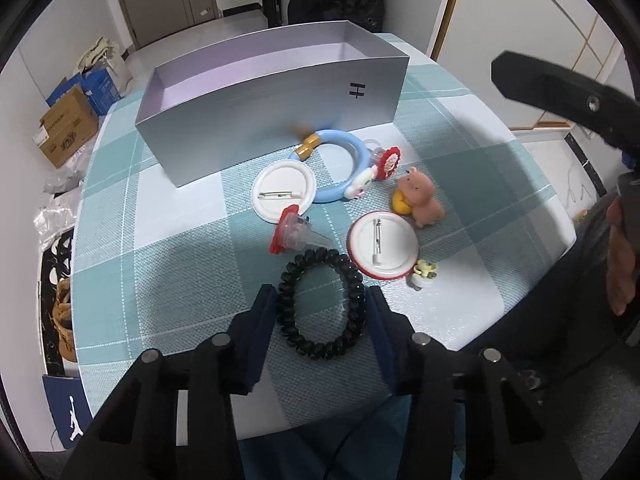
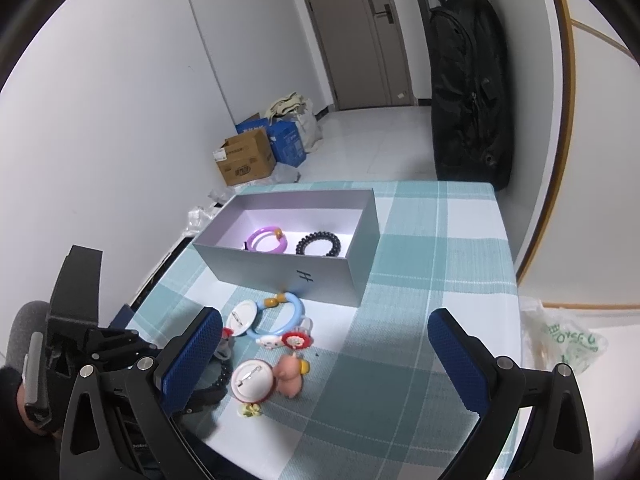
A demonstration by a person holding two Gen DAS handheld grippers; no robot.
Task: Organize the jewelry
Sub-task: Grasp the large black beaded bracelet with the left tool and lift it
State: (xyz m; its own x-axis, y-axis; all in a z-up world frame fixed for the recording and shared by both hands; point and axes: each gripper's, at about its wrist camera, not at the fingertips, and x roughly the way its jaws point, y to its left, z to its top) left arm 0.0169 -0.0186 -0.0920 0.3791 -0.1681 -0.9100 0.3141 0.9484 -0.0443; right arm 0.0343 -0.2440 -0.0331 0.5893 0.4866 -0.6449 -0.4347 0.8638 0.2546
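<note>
A black spiral bracelet (image 1: 322, 305) lies on the checked tablecloth between the fingers of my left gripper (image 1: 320, 304), which is open around it, pads close on both sides. My right gripper (image 2: 326, 356) is open and empty, held above the table's near side. The grey open box (image 1: 276, 100) stands at the back; in the right wrist view it (image 2: 288, 268) holds a purple bangle (image 2: 267, 241) and a black beaded bracelet (image 2: 319, 245). A blue bangle (image 1: 340, 164), two white pin badges (image 1: 284, 190) (image 1: 382, 244), a red clip (image 1: 294, 232) and a bear figure (image 1: 420, 198) lie loose.
A small yellow-green charm (image 1: 423, 274) sits by the near badge, a red flower pin (image 1: 390, 162) by the blue bangle. Cardboard boxes (image 2: 246, 162) stand on the floor to the left, a black bag (image 2: 470, 96) against the far wall. A plastic bag (image 2: 568, 340) lies right of the table.
</note>
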